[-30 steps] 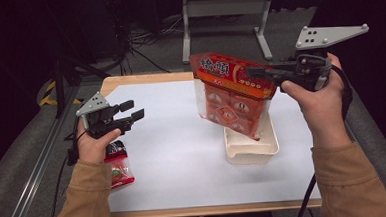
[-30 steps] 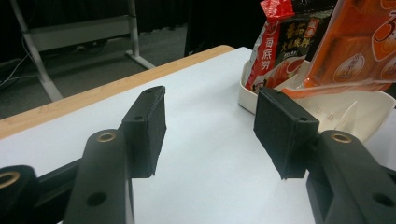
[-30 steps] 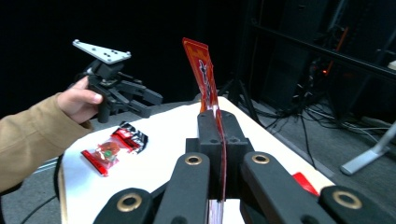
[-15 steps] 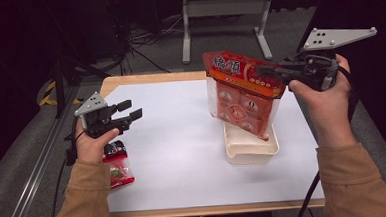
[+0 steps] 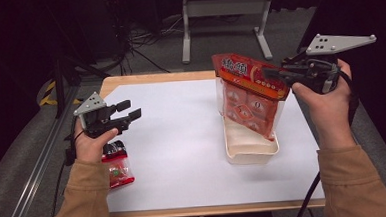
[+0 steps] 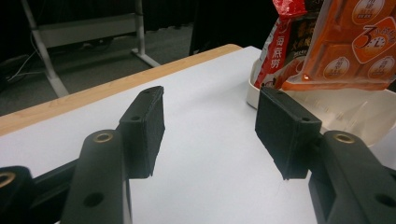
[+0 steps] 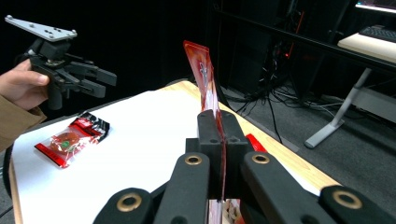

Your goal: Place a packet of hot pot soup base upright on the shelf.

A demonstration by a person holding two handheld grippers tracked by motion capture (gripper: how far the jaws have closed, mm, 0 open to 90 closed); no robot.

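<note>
Scene: a person at a white tabletop [image 5: 183, 154] holds a gripper in each hand.
Right gripper [image 5: 274, 75]: jaws clamped flat on the top seal of an orange snack bag [image 5: 248, 98], holding it in the air.
Bag position: it hangs above the far end of a cream tray [image 5: 250, 148] on the right of the tabletop; its lower edge looks just over or inside the tray, and I cannot tell if it touches.
Bag direction: long axis roughly upright, top edge tilted up toward the right gripper, printed face toward the person.
Left gripper [image 5: 128, 113]: jaws apart with nothing between them, hovering over the left edge.
Small red packet [image 5: 116, 165]: lies flat beside the left hand.
Progress: the bag is gripped and lifted; setting it in the tray and releasing appear left to do.
</note>
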